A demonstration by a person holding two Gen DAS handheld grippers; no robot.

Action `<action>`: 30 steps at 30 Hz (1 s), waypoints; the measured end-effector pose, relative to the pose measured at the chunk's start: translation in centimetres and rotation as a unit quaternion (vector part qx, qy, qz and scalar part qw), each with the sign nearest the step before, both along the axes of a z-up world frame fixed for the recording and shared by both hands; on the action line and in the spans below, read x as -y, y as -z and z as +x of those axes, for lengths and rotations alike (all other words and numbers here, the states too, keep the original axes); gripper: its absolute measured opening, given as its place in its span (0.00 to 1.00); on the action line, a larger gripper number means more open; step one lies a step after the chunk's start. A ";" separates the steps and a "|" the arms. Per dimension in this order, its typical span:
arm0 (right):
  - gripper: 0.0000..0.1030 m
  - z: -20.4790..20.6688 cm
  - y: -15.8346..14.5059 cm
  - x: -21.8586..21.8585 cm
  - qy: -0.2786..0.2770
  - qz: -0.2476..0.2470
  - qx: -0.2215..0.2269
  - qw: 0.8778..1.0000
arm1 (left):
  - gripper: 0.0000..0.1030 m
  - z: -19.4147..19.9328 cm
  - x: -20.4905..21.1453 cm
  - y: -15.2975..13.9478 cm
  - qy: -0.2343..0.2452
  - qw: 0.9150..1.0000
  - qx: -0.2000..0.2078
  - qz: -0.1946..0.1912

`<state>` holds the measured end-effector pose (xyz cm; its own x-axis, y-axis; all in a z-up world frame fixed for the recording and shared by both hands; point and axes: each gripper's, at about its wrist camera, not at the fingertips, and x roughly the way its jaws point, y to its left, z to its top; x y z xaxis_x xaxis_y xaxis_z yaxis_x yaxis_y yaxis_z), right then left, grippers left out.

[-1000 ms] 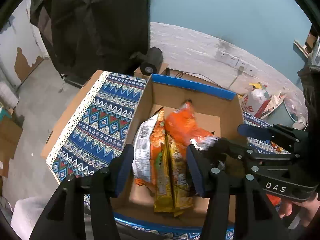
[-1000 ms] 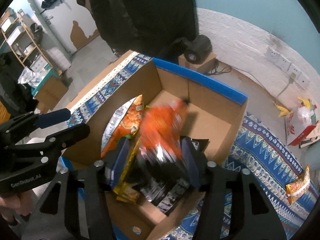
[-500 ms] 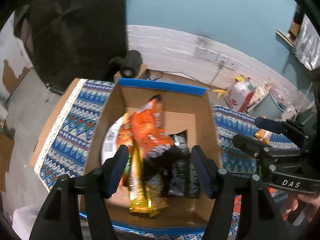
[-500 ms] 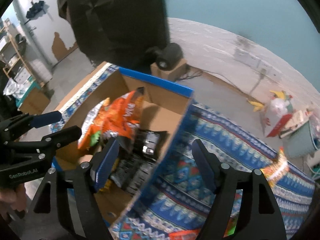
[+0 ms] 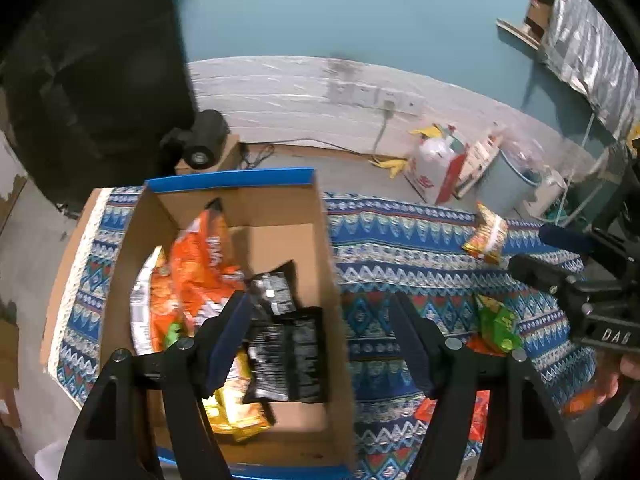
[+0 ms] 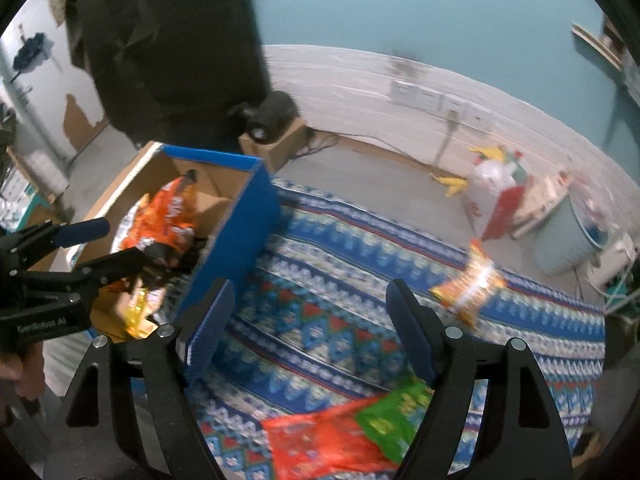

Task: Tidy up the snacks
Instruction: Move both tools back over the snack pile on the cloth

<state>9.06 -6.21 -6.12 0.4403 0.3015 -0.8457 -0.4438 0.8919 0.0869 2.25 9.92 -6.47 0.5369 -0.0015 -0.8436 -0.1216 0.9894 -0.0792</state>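
Orange bag [image 5: 200, 264] now released into box [image 5: 320, 240]; both grippers [image 5: 320, 340] [image 6: 310, 328] swung right of box, fingers just opened wide, empty; next: red-green packet [image 6: 340, 436]

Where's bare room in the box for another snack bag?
The far right corner of the cardboard box, beyond the black packets, shows bare floor, as does a strip along the near wall. The left half is crowded with the orange bag and yellow packs.

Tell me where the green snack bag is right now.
The green snack bag lies on the patterned cloth outside the cardboard box, overlapping an orange-red bag, low in the right wrist view near the right gripper.
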 end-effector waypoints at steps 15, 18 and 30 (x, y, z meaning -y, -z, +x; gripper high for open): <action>0.76 -1.0 0.0 11.6 0.092 0.011 -0.009 0.996 | 0.79 2.4 10.2 0.4 0.107 0.994 -0.022 -0.002; 0.76 -1.2 0.1 13.4 0.105 0.014 -0.009 0.994 | 0.79 2.8 12.2 1.0 0.126 0.992 -0.032 0.002; 0.76 -1.6 1.9 20.1 0.158 0.019 -0.026 0.987 | 0.79 5.1 18.8 4.5 0.175 0.981 -0.080 -0.029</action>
<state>7.47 -26.29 -8.04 0.4732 0.1882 -0.8606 -0.1377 0.9807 0.1387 7.38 -8.91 -10.92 0.3549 -0.2131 -0.9103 0.2097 0.9670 -0.1446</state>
